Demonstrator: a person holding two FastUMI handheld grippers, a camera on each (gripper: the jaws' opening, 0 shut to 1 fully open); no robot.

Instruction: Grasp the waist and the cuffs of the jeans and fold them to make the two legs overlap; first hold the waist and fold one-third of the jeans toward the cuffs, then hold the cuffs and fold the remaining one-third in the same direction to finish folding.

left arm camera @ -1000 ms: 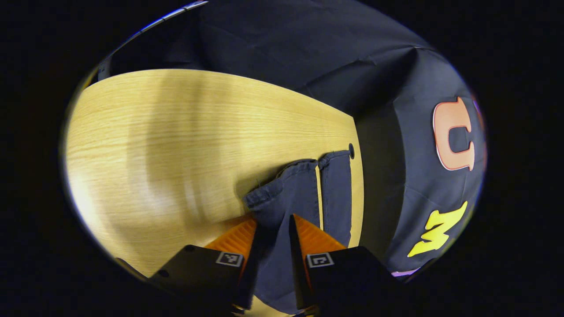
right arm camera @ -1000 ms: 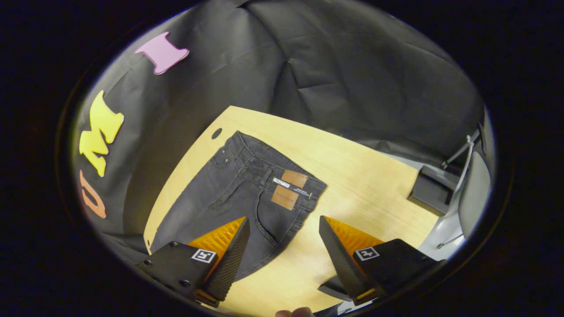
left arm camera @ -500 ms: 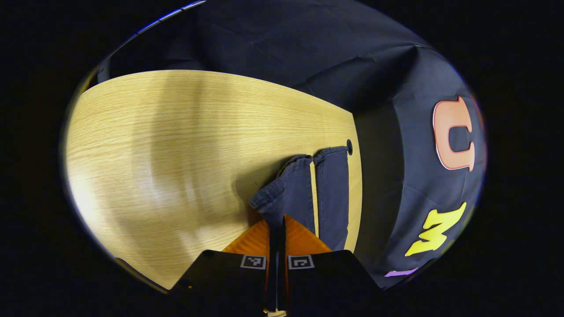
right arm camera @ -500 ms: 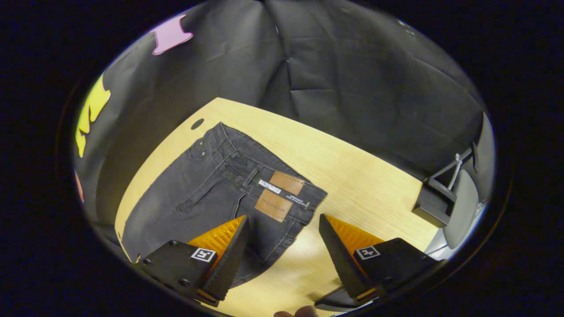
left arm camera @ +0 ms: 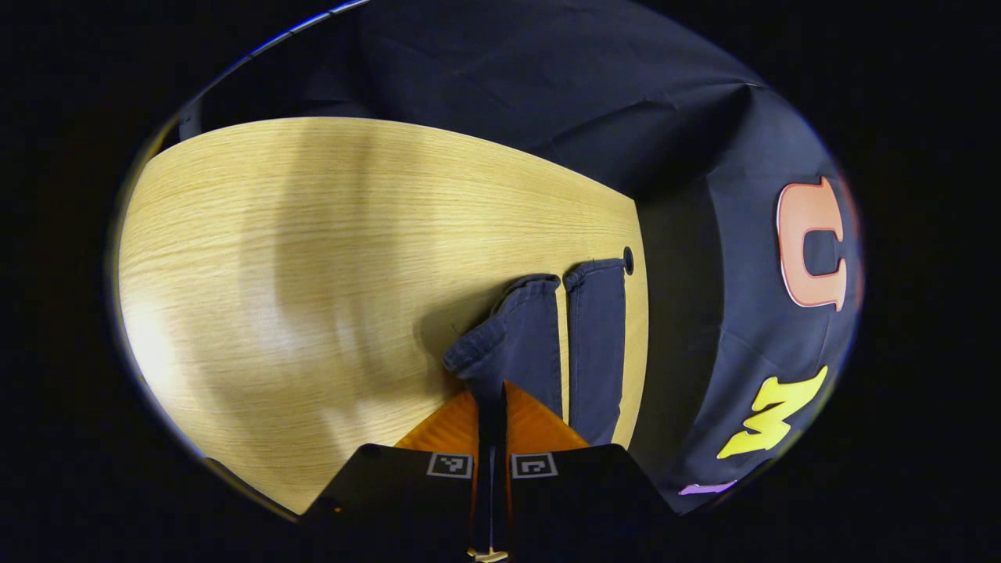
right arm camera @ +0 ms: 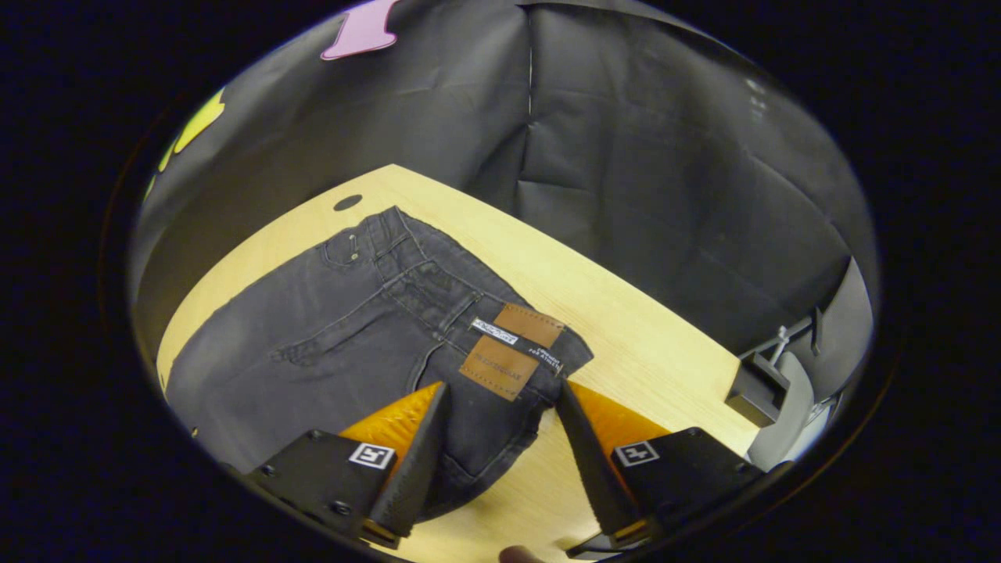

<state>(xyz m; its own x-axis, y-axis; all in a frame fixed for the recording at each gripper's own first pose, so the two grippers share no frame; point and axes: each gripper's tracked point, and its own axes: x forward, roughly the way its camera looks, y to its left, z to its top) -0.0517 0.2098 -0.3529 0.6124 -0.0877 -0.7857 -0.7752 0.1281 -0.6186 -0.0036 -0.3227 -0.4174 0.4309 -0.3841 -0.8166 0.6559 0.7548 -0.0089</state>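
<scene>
Dark jeans lie flat on the wooden table. In the left gripper view the two legs run away from me, the near cuff rumpled and lifted, the far cuff flat by the table's edge. My left gripper is shut on the near leg just behind its cuff. In the right gripper view the waist shows with two brown patches at its near corner. My right gripper is open, its fingers straddling that corner of the waist from just above.
A round cable hole sits by the far cuff at the table's edge; another hole lies beyond the waist. A black box and a chair stand off the table's right end. Bare wood spreads left of the cuffs.
My left gripper closed on the near leg a second ago and has held still since. My right gripper moved down and in toward the waist corner, its fingers now around it.
</scene>
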